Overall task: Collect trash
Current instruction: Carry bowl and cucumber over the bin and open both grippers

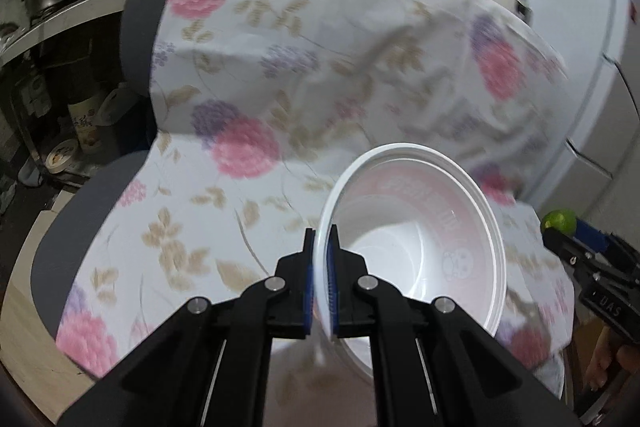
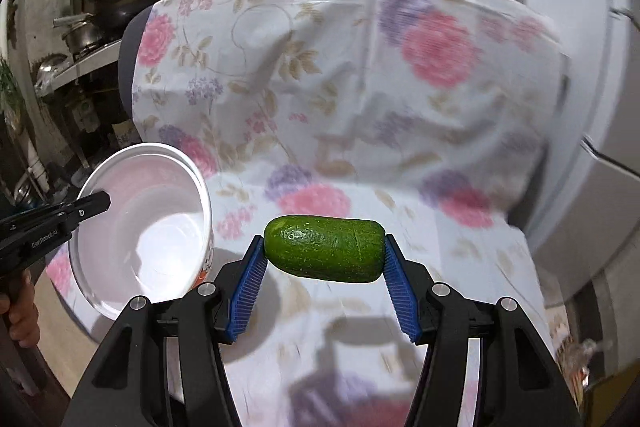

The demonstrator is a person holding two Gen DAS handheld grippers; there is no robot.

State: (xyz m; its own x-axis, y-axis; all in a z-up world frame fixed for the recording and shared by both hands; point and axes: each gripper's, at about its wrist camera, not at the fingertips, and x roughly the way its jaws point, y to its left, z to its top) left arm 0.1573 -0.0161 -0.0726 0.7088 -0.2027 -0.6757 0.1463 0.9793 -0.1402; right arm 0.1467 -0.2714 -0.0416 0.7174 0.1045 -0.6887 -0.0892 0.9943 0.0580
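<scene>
The left tool (image 1: 321, 247) is pressed nearly together on the near rim of a white plastic bowl (image 1: 416, 247), one pad inside the wall and one outside, so the bowl hangs off its tips tilted, mouth open toward the camera and up. The right tool (image 2: 325, 247) pinches a green cucumber stub (image 2: 325, 247) end to end, its blue ribbed pads (image 2: 250, 279) pressing the two ends; the stub's long axis runs crosswise, from nine to three o'clock, square to the line the tool points along. Both pieces are carried above a bench draped in a floral cloth (image 2: 344, 75), neither touching it. The relation that matters for the coming move: in the right wrist view the bowl (image 2: 140, 227) lies at about nine o'clock of the stub, near but apart, with its open mouth turned toward the stub; in the left wrist view the green tip (image 1: 558, 223) shows at three o'clock, beyond the bowl's far rim. My judgement is that the stub has to travel sideways toward nine o'clock and come over the rim before it is let go, and since it lies crosswise its left end would lead into the mouth
</scene>
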